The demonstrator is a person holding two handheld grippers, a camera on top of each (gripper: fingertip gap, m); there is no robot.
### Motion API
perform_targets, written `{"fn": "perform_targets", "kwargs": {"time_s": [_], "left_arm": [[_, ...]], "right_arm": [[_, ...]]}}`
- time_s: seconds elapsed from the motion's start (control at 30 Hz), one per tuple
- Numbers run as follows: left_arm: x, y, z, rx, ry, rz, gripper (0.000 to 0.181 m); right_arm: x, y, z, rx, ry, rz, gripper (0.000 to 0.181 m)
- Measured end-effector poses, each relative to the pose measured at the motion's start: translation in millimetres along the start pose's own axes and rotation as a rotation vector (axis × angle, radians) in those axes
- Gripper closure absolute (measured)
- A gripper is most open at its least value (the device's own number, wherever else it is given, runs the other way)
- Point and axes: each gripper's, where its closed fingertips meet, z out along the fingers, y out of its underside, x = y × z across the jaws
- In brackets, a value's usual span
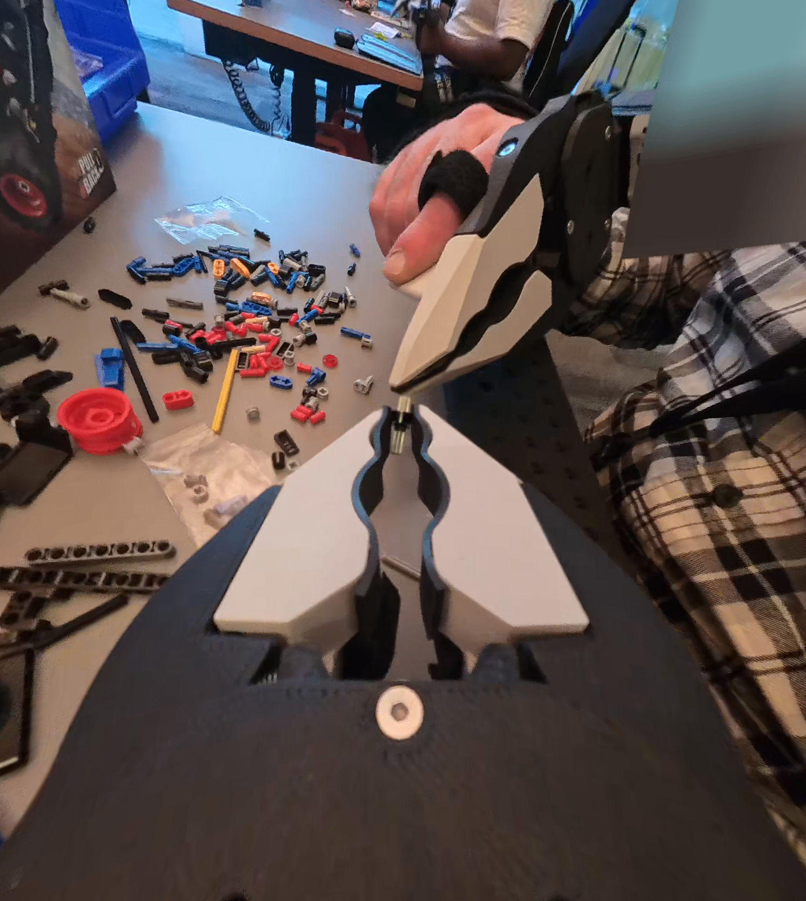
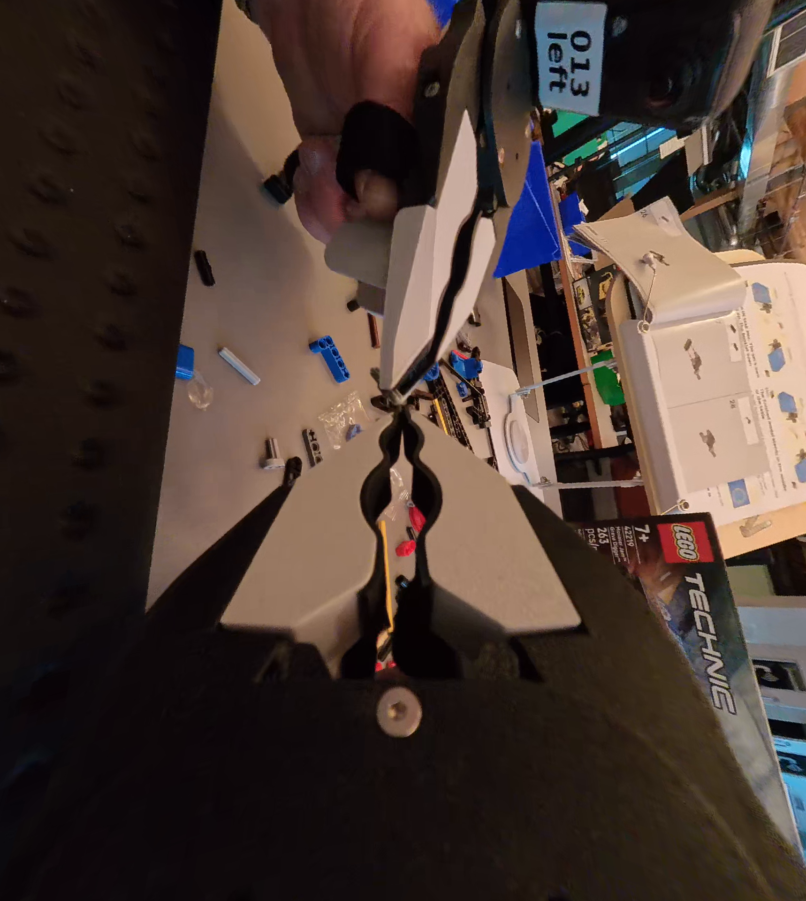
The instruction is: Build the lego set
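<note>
The left gripper (image 1: 400, 414) is clamped on a small grey-and-black pin (image 1: 400, 423) at its tips; the right gripper (image 1: 403, 387) meets that pin from above, tips pressed together on its upper end; both hover just above the pale grey desk (image 1: 264, 166). Loose pieces (image 1: 255, 317) in blue, red and black lie scattered on the desk, with a red wheel hub (image 1: 99, 419), a yellow axle (image 1: 224, 390), black beams (image 1: 99, 553) and clear bags; the set's box (image 1: 11, 146) stands at the far left; an open instruction booklet (image 2: 713, 390) rests on a stand; beyond, a person sits at another desk (image 1: 303, 34).
</note>
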Motion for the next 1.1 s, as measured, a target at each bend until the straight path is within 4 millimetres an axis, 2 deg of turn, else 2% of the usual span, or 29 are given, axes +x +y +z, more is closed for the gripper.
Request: {"fn": "perform_targets", "kwargs": {"time_s": [0.1,0.27,0.37,0.57,0.63,0.73,0.97,1.1], "left_arm": [[2.1,7.6,-2.6,-0.003,-0.004,-0.007,0.175],[-7.6,5.4,-12.5,0.016,-0.063,-0.011,0.175],[-16.8,9.2,-19.1,-0.016,-0.131,0.025,0.164],[-41.5,19.3,-33.2,-0.099,-0.281,0.099,0.163],[-46.8,23.2,-33.9,-0.125,-0.308,0.11,0.162],[-51.9,31.3,-33.4,-0.176,-0.336,0.13,0.161],[-47.4,52.1,-28.1,-0.304,-0.313,0.179,0.161],[-49.7,48.4,-25.8,-0.317,-0.335,0.216,0.162]], "right_arm": [[-1.9,-2.5,3.5,0.005,-0.016,0.005,0.181],[-1.6,-0.5,12.7,-0.01,-0.044,0.002,0.181],[-5.6,8.8,14.3,-0.039,-0.08,0.014,0.181],[-28.2,41.1,7.9,-0.139,-0.172,0.078,0.181],[-37.2,52.2,6.4,-0.182,-0.199,0.073,0.181],[-39.1,58.6,3.3,-0.2,-0.211,0.129,0.181],[-33.2,56.3,0.5,-0.174,-0.218,0.193,0.179],[-33.0,62.7,2.3,-0.197,-0.228,0.232,0.171]]}}
